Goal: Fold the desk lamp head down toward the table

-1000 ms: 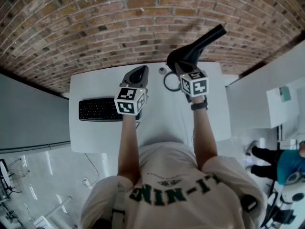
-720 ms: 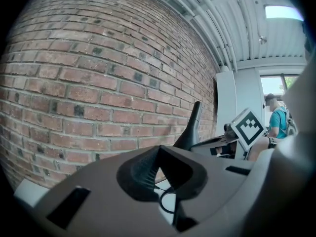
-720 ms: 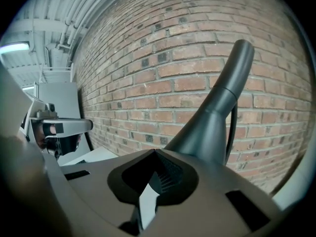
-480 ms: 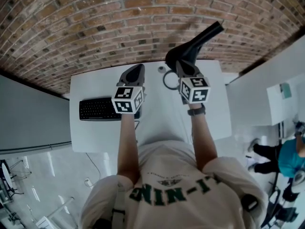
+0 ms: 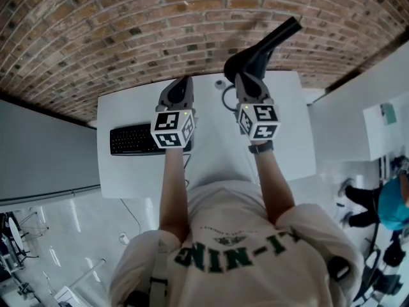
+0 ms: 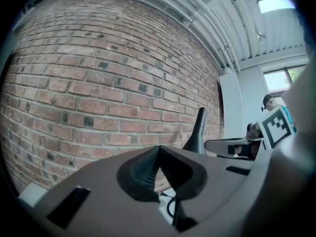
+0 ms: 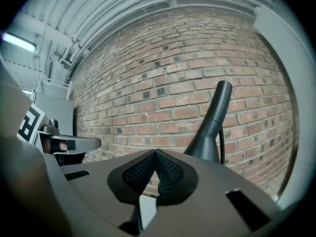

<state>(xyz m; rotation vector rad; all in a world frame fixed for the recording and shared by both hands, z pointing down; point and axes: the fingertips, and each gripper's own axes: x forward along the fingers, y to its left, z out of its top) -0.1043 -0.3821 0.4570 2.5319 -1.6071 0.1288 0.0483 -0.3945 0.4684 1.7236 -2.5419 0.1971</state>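
The black desk lamp [image 5: 255, 55] stands at the table's far right side, its long part slanting up toward the brick wall. It shows as a dark cone in the left gripper view [image 6: 199, 132] and the right gripper view [image 7: 213, 123]. My right gripper [image 5: 246, 82] hovers just in front of the lamp, jaws shut with nothing between them, tips meeting [image 7: 154, 152]. My left gripper [image 5: 181, 87] hangs to the lamp's left over the table, also shut and empty [image 6: 158, 148]. Neither touches the lamp.
The white table [image 5: 134, 178] is set against a brick wall [image 5: 128, 37]. A black keyboard [image 5: 131, 139] lies at its left. A looped black cable [image 5: 225, 98] lies by the lamp's foot. A person in blue [image 5: 393, 203] is at the far right on the floor.
Both grippers have moved a little forward toward the wall. The right one is now closer under the lamp. The lamp has not moved.
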